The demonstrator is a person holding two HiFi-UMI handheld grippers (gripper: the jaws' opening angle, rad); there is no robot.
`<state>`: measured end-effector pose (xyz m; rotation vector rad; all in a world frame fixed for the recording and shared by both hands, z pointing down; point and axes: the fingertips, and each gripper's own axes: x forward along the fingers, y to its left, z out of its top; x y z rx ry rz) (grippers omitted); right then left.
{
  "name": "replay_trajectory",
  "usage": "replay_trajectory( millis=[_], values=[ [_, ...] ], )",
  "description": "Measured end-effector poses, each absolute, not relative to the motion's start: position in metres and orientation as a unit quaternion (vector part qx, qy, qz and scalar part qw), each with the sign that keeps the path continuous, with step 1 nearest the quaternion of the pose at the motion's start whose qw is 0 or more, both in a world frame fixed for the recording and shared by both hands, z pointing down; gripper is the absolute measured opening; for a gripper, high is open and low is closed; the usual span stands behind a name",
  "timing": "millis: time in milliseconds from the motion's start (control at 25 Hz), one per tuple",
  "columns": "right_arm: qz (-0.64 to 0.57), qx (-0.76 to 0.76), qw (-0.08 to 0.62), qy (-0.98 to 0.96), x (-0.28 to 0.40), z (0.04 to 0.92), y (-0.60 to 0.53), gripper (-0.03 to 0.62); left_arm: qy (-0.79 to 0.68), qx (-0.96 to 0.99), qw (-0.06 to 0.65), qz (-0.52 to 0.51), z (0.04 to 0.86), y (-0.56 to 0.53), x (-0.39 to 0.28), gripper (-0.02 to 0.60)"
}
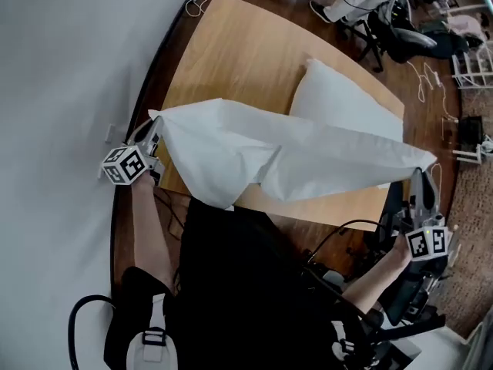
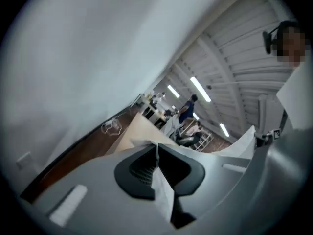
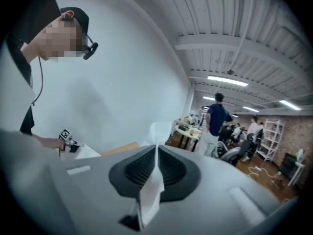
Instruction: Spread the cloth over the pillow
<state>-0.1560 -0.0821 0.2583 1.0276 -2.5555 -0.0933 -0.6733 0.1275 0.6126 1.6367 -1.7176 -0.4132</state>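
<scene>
A white cloth (image 1: pixel 277 156) hangs stretched between my two grippers above the near part of the wooden table (image 1: pixel 223 52). My left gripper (image 1: pixel 154 141) is shut on its left corner; the cloth edge (image 2: pixel 159 177) is pinched between the dark pads. My right gripper (image 1: pixel 420 177) is shut on the right corner, where a strip of cloth (image 3: pixel 154 177) sticks out from the closed jaws. The white pillow (image 1: pixel 339 99) lies on the table's right half, behind the cloth, its near edge hidden by it. The cloth sags in the middle.
A white wall (image 1: pixel 62 91) runs along the left. Chairs, cables and clutter (image 1: pixel 393 21) stand on the floor beyond the table's far right. People stand at desks in the distance (image 3: pixel 217 121). My dark-clothed body (image 1: pixel 246 284) fills the near foreground.
</scene>
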Motion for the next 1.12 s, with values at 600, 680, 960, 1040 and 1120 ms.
replay_trajectory(
  millis=[600, 680, 960, 1040, 1120],
  values=[
    [-0.121, 0.614, 0.029, -0.779, 0.116, 0.171, 0.01, 0.018, -0.525, 0.786, -0.099, -0.311, 0.277, 0.133, -0.633, 0.009],
    [-0.158, 0.627, -0.027, -0.763, 0.155, 0.154, 0.035, 0.018, -0.487, 0.793, -0.139, -0.338, 0.251, 0.142, -0.598, 0.009],
    [-0.23, 0.633, -0.156, -0.722, 0.31, 0.126, 0.108, 0.018, -0.408, 0.803, -0.256, -0.35, 0.178, 0.175, -0.446, 0.009],
    [-0.216, 0.626, -0.193, -0.724, 0.362, 0.134, 0.112, 0.018, -0.413, 0.808, -0.26, -0.331, 0.172, 0.173, -0.401, 0.009],
    [-0.187, 0.622, -0.216, -0.729, 0.404, 0.156, 0.103, 0.018, -0.418, 0.814, -0.25, -0.317, 0.17, 0.167, -0.365, 0.009]
  ],
)
